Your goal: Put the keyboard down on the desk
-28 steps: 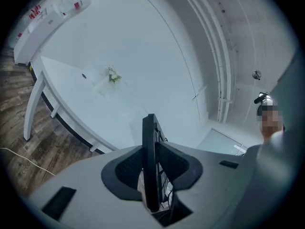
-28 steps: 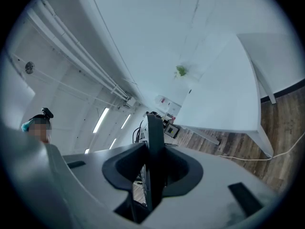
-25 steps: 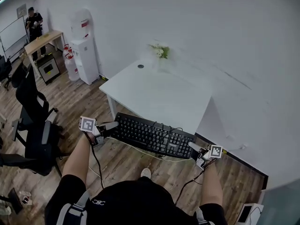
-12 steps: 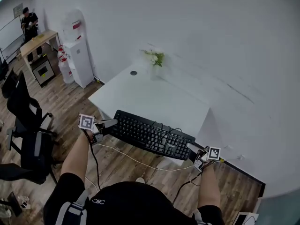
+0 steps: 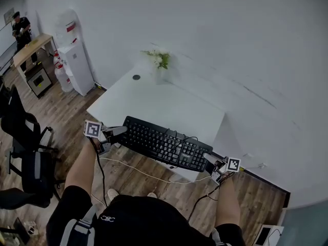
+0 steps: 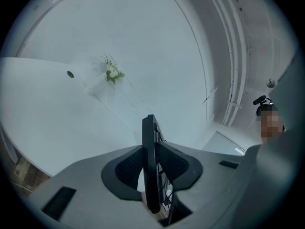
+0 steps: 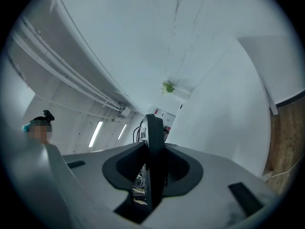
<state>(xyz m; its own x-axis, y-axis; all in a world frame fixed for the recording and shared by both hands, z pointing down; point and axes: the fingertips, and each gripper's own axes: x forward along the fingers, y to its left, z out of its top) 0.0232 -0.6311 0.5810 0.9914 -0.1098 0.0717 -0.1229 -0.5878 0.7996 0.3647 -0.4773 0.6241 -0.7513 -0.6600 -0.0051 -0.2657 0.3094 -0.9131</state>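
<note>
A black keyboard (image 5: 163, 144) hangs in the air over the near edge of the white desk (image 5: 154, 104), held by both ends. My left gripper (image 5: 119, 132) is shut on its left end, and the keyboard's edge (image 6: 151, 166) stands upright between the pads in the left gripper view. At the other end my right gripper (image 5: 210, 162) is shut on the keyboard (image 7: 153, 156), seen edge-on between its jaws. The keyboard's cable (image 5: 138, 169) trails down below it toward the floor.
A small vase of flowers (image 5: 158, 63) and a round cable hole (image 5: 136, 77) sit at the desk's far side by the white wall. A water dispenser (image 5: 73, 60) stands far left, black office chairs (image 5: 23, 137) on the wood floor at left. A person (image 5: 20, 27) stands far back left.
I have stepped forward and left: the keyboard, still held by both grippers, now lies over the desk's near edge instead of in front of it. The cable trails lower.
</note>
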